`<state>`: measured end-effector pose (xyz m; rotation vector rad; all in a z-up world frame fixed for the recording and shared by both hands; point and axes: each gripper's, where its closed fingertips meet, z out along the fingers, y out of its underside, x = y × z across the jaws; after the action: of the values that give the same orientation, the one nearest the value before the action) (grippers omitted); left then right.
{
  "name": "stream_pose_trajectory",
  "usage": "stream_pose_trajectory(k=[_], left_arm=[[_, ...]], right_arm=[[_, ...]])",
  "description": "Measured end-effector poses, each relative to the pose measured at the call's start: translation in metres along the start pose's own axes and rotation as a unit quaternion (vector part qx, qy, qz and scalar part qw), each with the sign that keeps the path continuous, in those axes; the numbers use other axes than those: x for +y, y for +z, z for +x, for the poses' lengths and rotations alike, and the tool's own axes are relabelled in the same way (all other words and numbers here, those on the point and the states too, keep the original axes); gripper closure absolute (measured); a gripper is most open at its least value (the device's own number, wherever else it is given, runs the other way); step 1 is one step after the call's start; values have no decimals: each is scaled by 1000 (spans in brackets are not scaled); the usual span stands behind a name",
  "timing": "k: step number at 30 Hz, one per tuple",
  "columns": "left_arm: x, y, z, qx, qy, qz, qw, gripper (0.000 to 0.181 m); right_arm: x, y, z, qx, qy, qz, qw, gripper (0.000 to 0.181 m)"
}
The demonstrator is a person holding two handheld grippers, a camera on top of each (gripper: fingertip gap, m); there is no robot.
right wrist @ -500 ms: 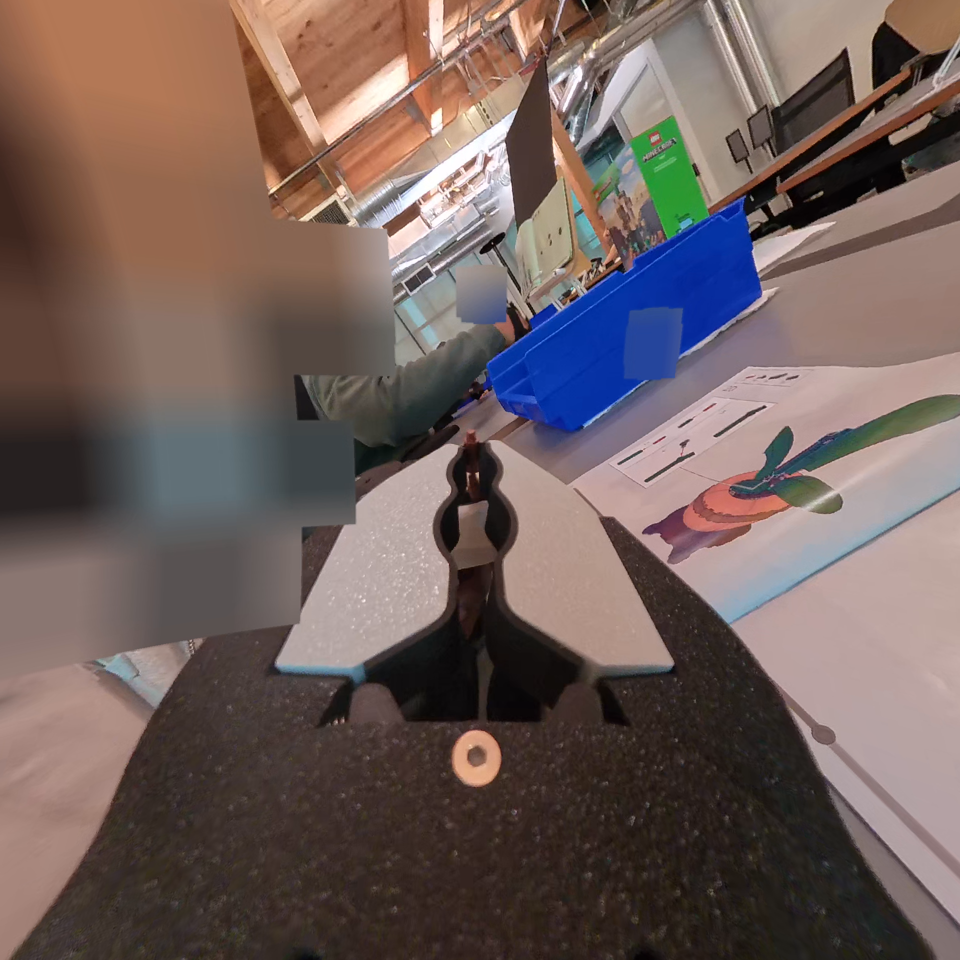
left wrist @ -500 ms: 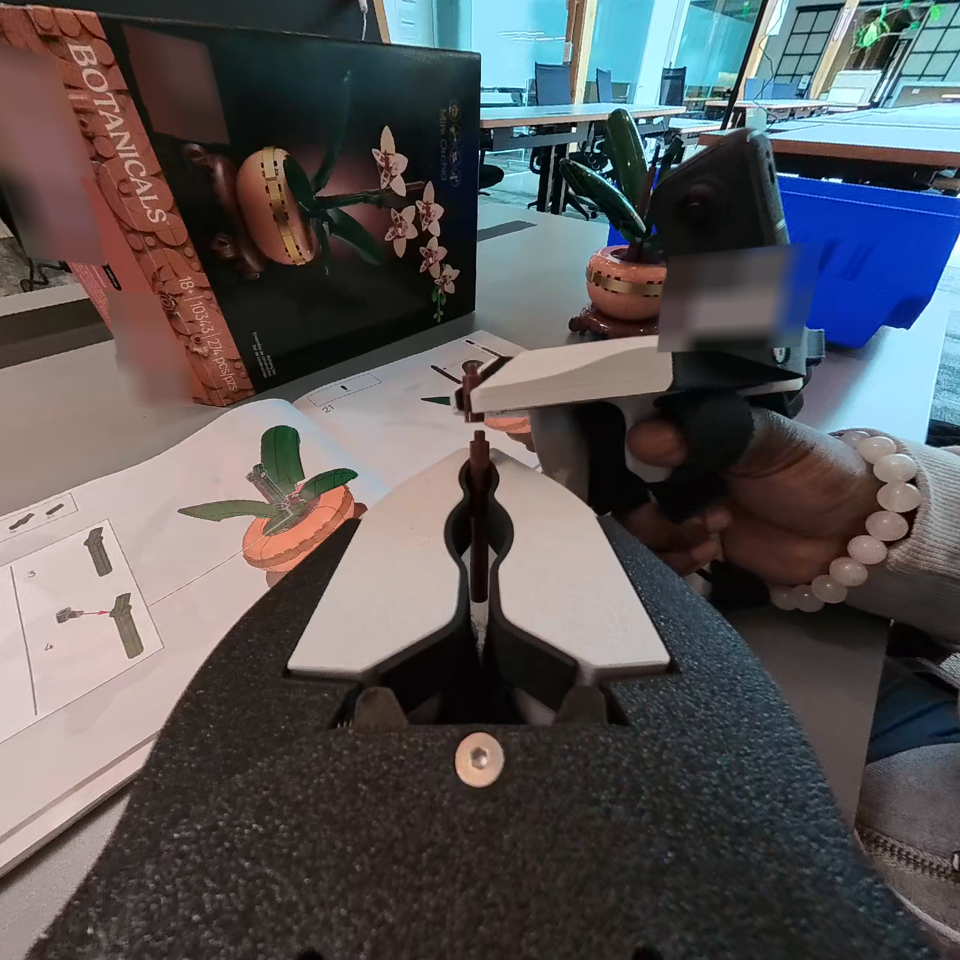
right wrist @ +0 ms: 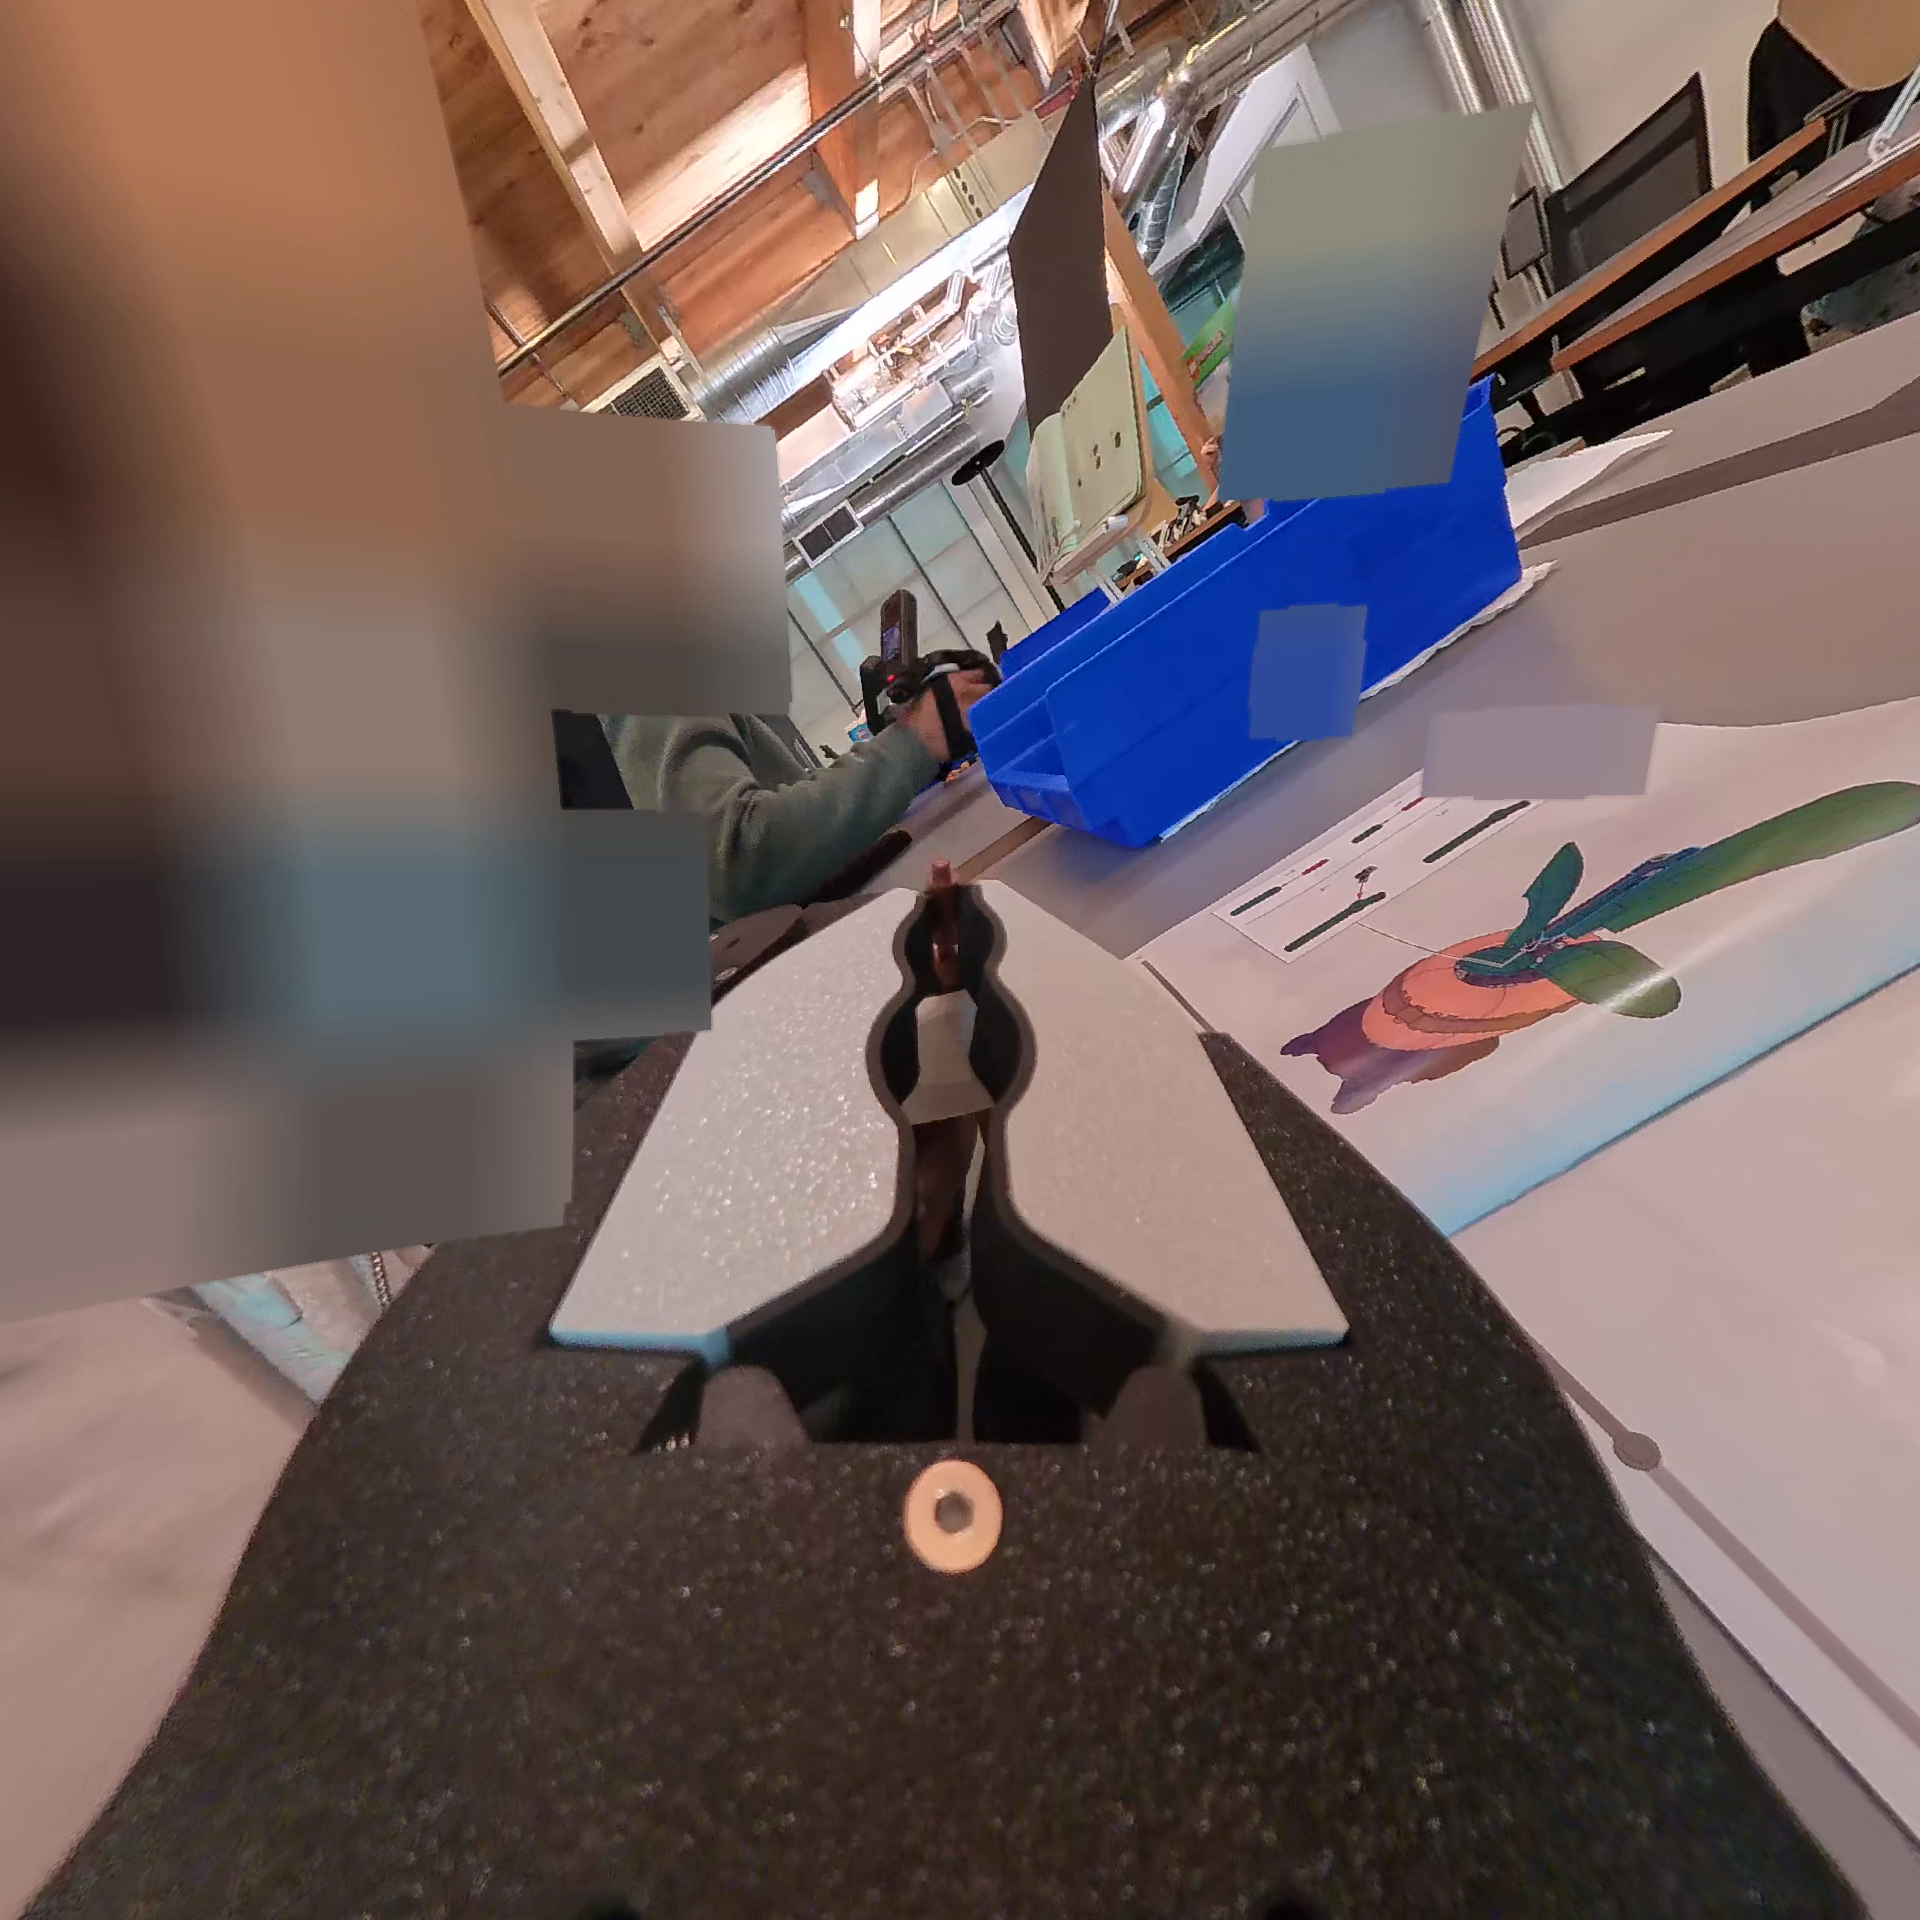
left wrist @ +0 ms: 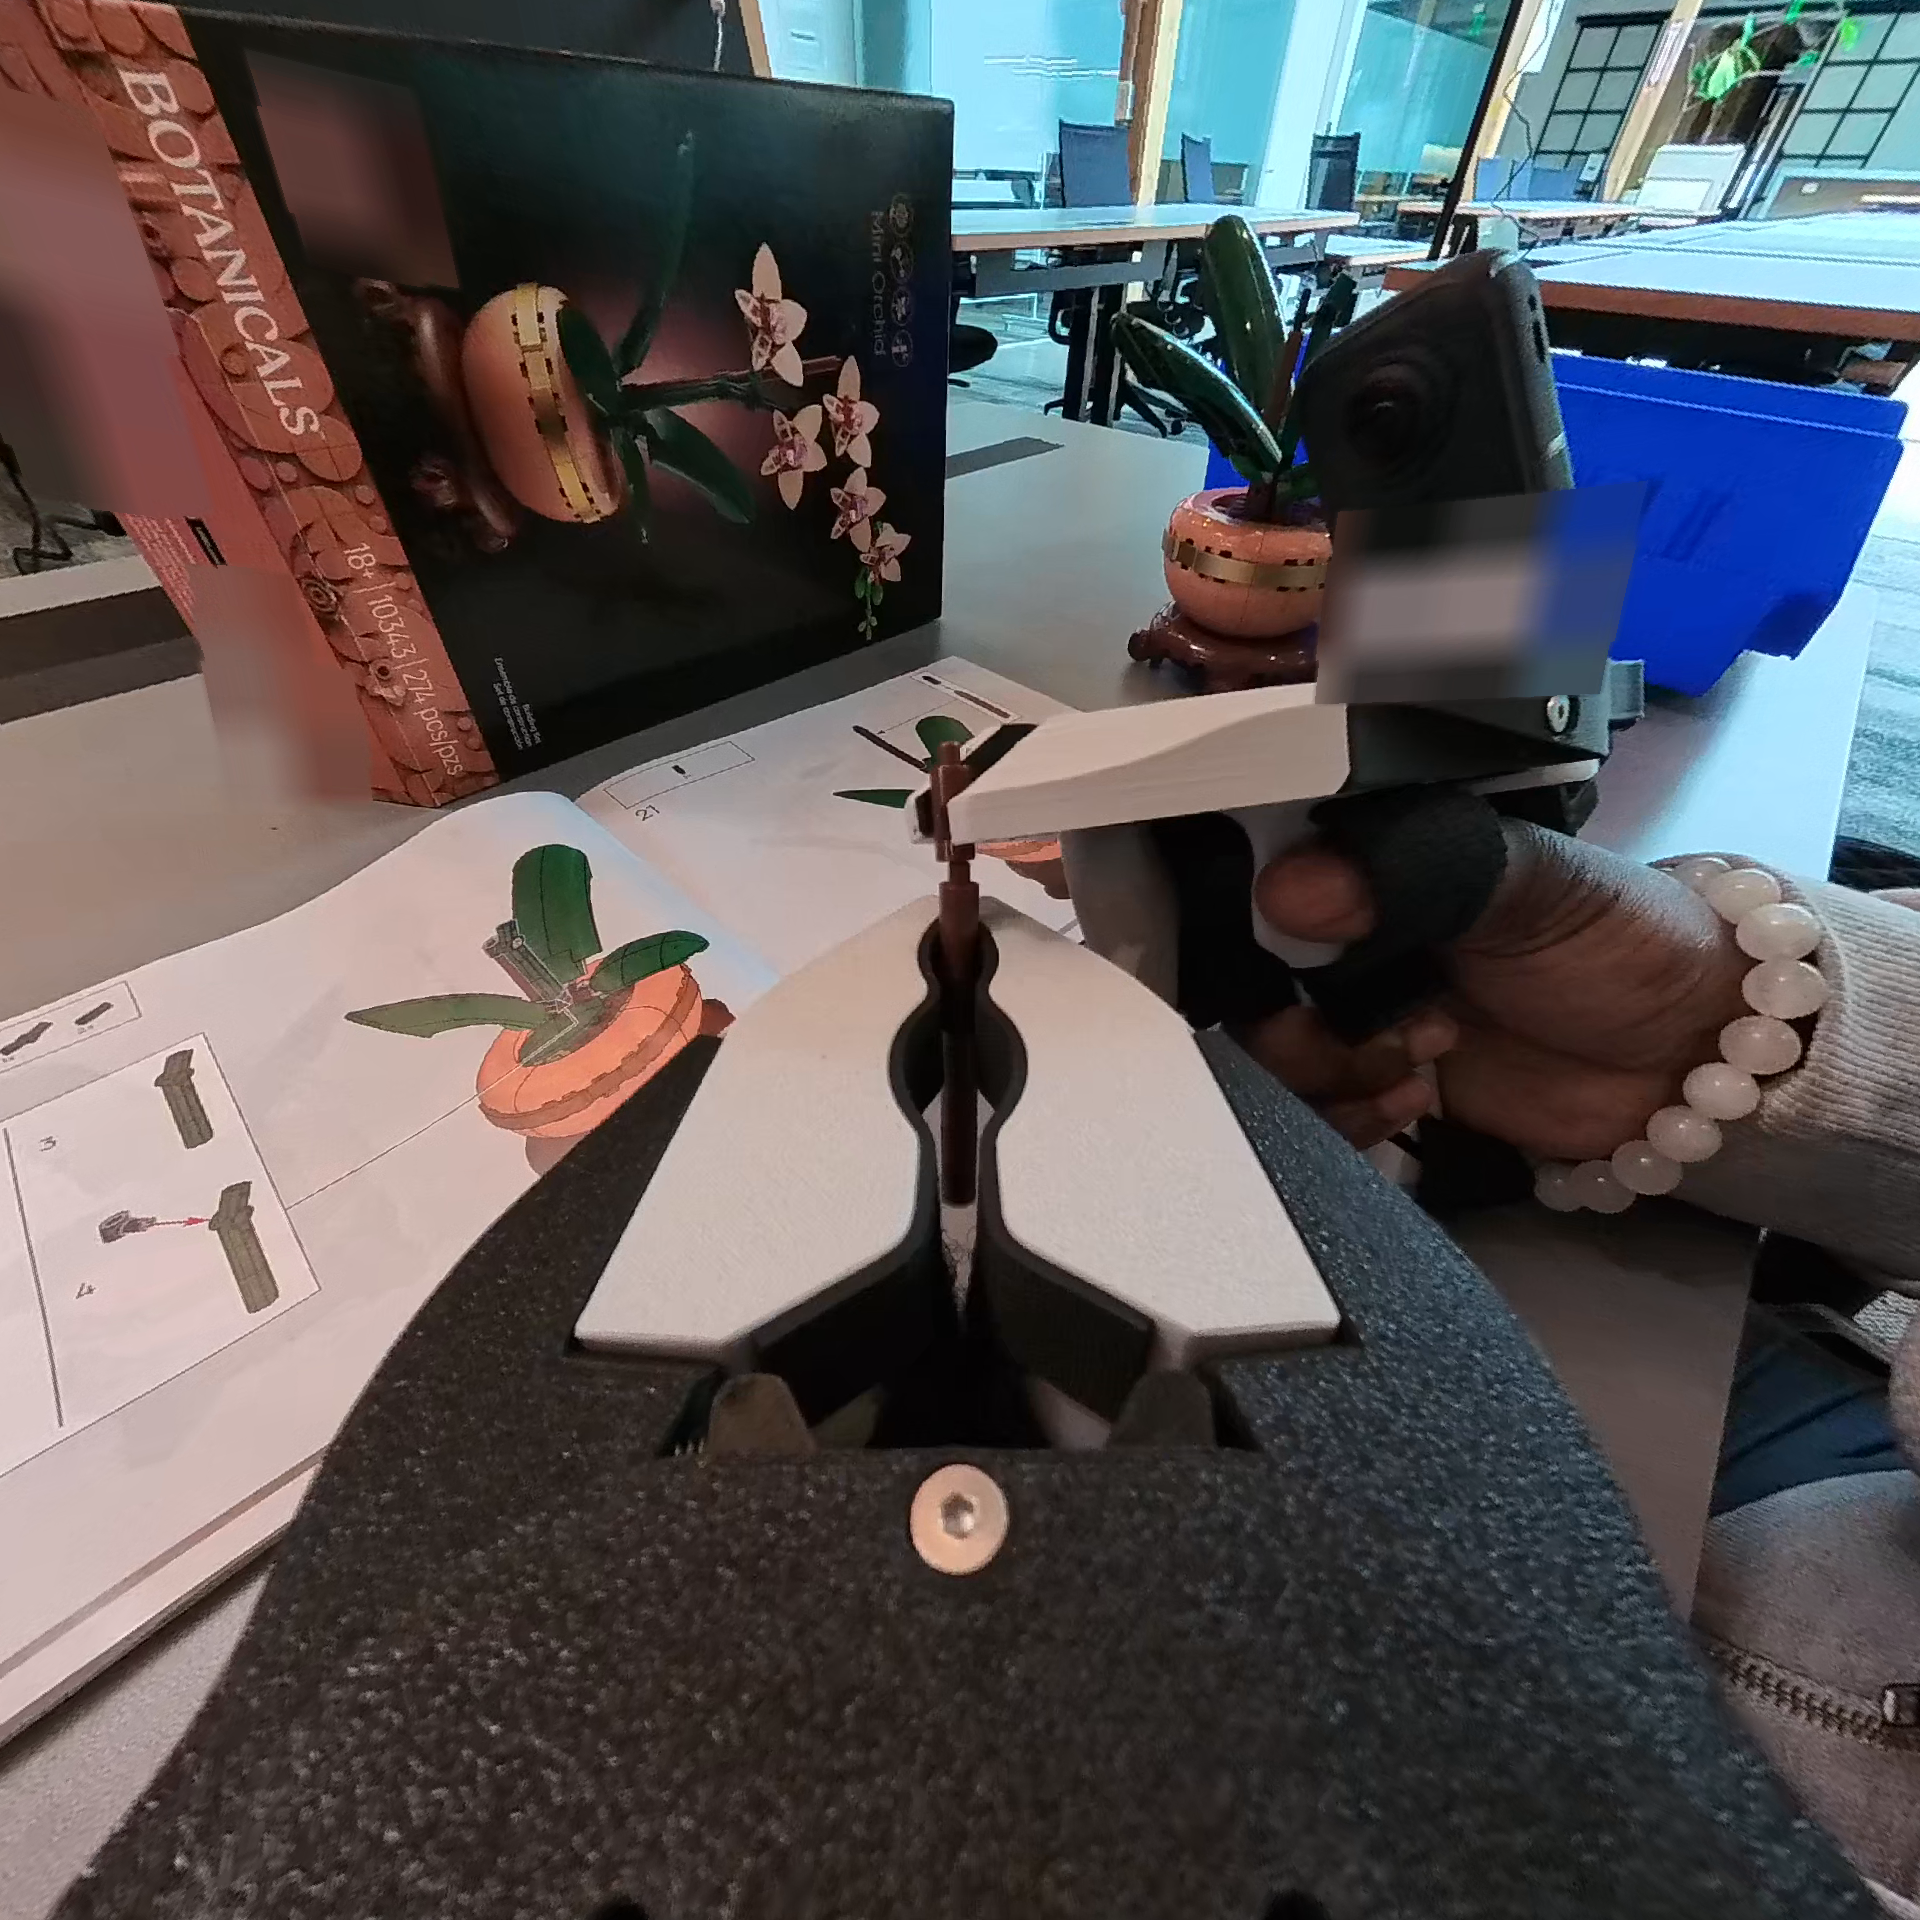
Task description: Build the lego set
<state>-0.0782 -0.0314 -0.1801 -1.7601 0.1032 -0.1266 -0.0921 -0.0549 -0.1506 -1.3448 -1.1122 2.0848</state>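
My left gripper (left wrist: 956,935) is pressed together on a thin dark brown rod (left wrist: 958,1049), which runs upright through the gap between the fingers w/ its top end poking out past the tips. My right gripper (left wrist: 940,805) comes in from the right side of the left wrist view, held in a hand (left wrist: 1496,997) wearing a white bead bracelet (left wrist: 1745,1039). It's pinching a small brown lego piece (left wrist: 943,800) at its tip, directly above the rod's top end. The two look touching or just about; can't tell if they're seated together.

In the right wrist view the right gripper's fingers are closed on that same small brown piece (right wrist: 943,914), its end sticking out past the tips.

Under both grippers, an open instruction booklet (left wrist: 312,1039) lies flat on the grey surface (left wrist: 1039,540), pages showing a drawn orange pot w/ green leaves. Behind the booklet stands the set's box (left wrist: 561,416), dark front w/ an orchid picture, tilted a bit. To the right of the box, farther back on the surface, sits the partly built model: an orange pot (left wrist: 1242,566) on a dark brown base w/ green leaves (left wrist: 1231,343) rising from it. A blue bin (left wrist: 1745,499) sits behind the right gripper, near the surface's far edge.

In the right wrist view, another person in a green sleeve (right wrist: 790,800) works at the far side, beside the blue bin.
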Motion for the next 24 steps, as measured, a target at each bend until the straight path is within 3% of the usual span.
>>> stream_pose_trajectory(k=[24], left_arm=[[5, 0, 6, 19, 9, -17, 1000, 181]], right_arm=[[8, -5, -1, 22, -46, -44, 998, 177]])
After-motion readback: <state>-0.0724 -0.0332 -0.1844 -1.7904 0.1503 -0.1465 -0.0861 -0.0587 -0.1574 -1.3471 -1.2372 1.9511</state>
